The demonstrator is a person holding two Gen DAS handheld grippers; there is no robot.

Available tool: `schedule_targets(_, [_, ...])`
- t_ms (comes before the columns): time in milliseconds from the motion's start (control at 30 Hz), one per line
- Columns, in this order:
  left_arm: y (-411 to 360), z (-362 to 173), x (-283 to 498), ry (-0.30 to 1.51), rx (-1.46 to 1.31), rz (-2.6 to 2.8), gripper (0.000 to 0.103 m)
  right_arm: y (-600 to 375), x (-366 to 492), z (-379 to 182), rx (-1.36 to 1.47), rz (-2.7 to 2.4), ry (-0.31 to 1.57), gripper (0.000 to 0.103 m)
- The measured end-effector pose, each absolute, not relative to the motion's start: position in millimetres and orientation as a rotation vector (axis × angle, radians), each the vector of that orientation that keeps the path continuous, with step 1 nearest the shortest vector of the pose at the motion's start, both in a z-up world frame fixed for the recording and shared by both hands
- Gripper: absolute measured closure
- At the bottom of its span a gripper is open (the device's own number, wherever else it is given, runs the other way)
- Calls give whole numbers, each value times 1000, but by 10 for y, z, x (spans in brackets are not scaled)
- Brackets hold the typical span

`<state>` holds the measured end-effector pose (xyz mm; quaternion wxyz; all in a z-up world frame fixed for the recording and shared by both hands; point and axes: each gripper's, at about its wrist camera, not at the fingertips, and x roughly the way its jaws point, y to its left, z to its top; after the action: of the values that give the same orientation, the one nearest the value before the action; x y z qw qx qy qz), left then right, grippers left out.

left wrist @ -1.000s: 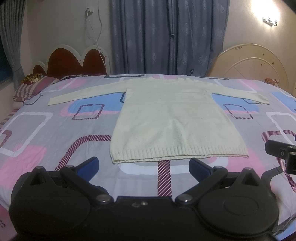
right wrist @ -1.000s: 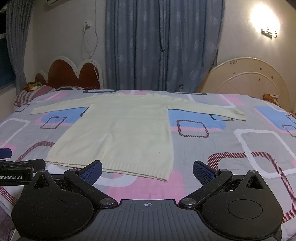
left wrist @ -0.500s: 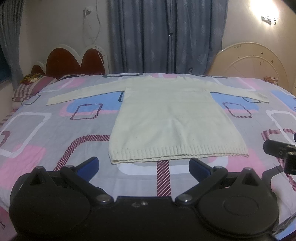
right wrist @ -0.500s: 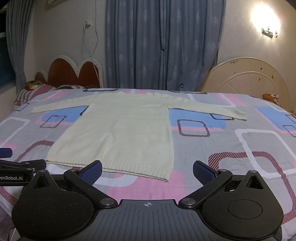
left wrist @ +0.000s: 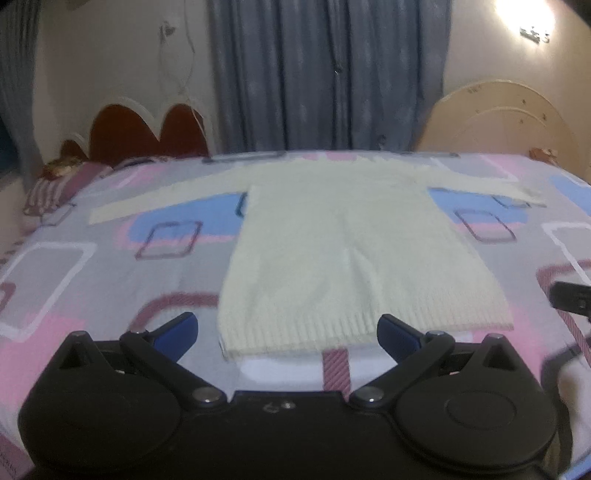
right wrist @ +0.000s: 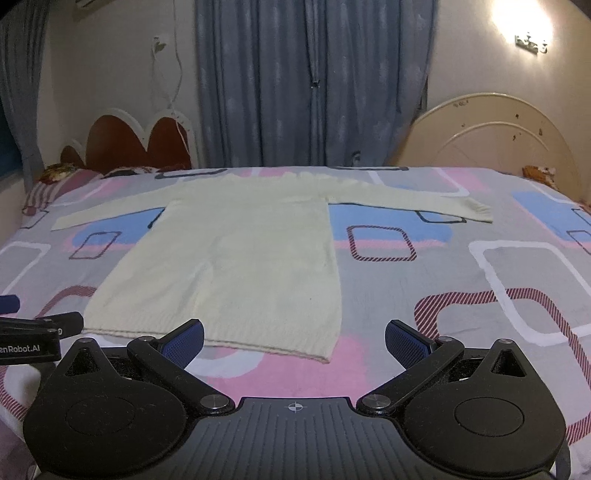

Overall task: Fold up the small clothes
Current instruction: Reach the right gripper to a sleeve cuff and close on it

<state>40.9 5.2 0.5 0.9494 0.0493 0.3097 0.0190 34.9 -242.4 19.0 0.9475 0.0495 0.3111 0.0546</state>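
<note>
Left gripper (left wrist: 287, 330) reads wide apart, nothing between its blue pads (left wrist: 176, 329); I see it poised over the near-left part of the hem. Cream sweater (left wrist: 354, 254) lies flat on the patterned bedspread (left wrist: 74, 266), front down or up I cannot tell, both sleeves stretched out sideways, hem nearest me. Right gripper (right wrist: 294, 341) likewise spread wide and empty, near the hem's right corner. Far side: red headboard (right wrist: 122, 144), blue curtains (right wrist: 310, 81), wall lamp (right wrist: 528, 33).
</note>
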Motion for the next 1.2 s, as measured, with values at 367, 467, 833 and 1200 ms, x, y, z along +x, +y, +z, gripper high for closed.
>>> schedule_targets(367, [-30, 211, 1542, 555, 116, 7, 0, -3304, 1389, 178, 334, -23, 676, 0])
schedule_targets(467, [-79, 177, 1906, 561, 119, 30, 0, -3554, 1688, 164, 363, -53, 646, 0])
schedule_targets(833, [-233, -281, 3047, 662, 13, 1, 7, -4816, 3065, -347, 479, -259, 604, 35])
schedule_targets(1200, [-346, -795, 3763, 783, -41, 19, 10, -5919, 3642, -1160, 687, -440, 589, 55])
